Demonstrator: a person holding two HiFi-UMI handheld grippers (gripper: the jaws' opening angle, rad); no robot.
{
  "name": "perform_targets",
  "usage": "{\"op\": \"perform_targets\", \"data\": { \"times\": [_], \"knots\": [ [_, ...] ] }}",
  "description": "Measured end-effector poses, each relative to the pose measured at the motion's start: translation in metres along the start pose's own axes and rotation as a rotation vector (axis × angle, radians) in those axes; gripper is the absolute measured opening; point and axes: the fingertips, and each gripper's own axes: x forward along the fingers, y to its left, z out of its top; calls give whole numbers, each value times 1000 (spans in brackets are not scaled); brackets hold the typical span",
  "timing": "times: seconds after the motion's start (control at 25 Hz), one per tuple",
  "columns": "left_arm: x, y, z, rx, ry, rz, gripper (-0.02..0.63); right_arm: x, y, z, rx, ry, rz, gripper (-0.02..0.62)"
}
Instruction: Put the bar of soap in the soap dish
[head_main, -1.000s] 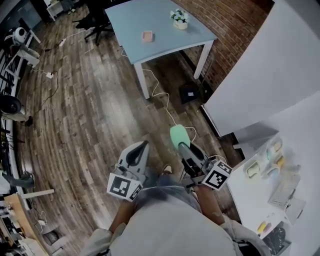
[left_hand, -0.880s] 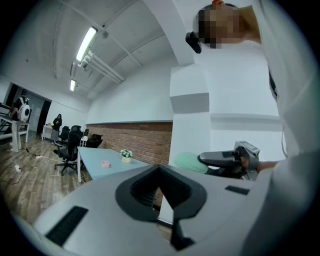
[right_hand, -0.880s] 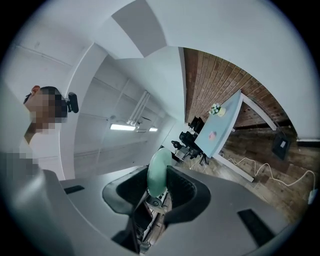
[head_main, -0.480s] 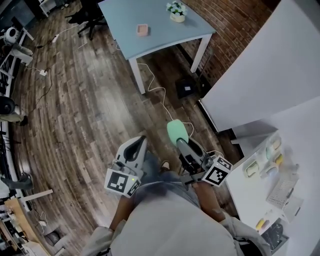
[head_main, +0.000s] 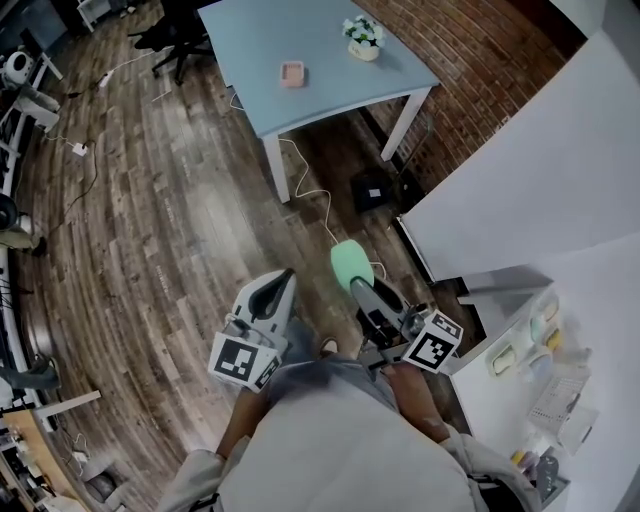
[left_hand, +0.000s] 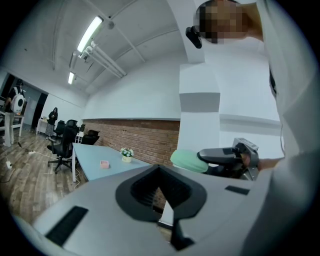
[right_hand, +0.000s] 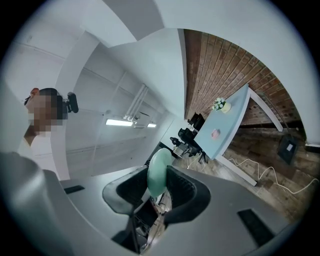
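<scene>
Two pairs of tongs are held out above the wooden floor (head_main: 170, 230). The right tongs (head_main: 360, 288) are clamped on the pale green bar of soap (head_main: 349, 265), which stands on edge between the pads and sticks out past their tips. The left tongs (head_main: 283, 282) have their jaws together with nothing in them. The pink soap dish (head_main: 292, 72) sits empty, well ahead on the blue worktop (head_main: 330, 85), apart from a small flower pot (head_main: 362, 40).
</scene>
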Motion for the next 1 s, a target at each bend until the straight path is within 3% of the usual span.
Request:
{"op": "perform_targets", "data": {
  "times": [0.56,1.0],
  "knots": [
    [19,101,16,-44,-22,-14,3,107,-10,-1,19,18,20,121],
    [33,138,25,-32,-23,-63,3,146,-16,-6,36,-18,3,121]
  ]
}}
